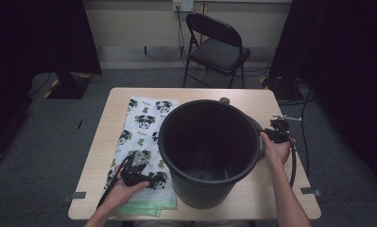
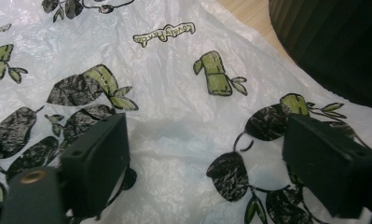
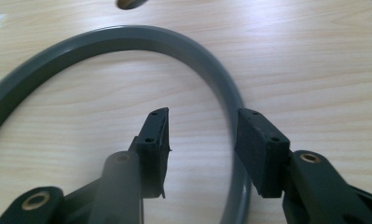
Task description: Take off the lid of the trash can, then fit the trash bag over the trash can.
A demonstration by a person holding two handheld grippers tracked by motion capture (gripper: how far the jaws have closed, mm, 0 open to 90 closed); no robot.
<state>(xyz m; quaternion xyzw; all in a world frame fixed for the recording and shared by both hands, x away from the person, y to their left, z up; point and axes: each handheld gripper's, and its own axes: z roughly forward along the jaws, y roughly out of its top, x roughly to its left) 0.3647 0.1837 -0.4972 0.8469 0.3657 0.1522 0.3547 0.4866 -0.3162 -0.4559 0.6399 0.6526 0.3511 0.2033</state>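
The left hand comes in from the bottom edge and rests on the bag, holding the left gripper low over the plastic near the bag's near end. In the left gripper view its two jaws stand wide apart just over the crinkled sheet, with nothing pinched between them; whether the pads touch the plastic I cannot tell. The right hand reaches up along the bin's right side, its forearm slanting in from the lower right, and carries the right gripper just beside the bin. In the right gripper view that gripper's jaws are parted and hang over the ring, one on each side of its curved band; the pads do not press on it.

There is one bag, white with a panda and bamboo print, spread flat on the left half of the table. There is one black bin, upright and open, in the middle, its left wall just over the bag's right edge. There is one grey ring, lying flat on the wood at the bin's right.

Behind the table stands one folding chair, with cables along the wall. The tall bin stands between the two hands and hides most of the ring in the high view.
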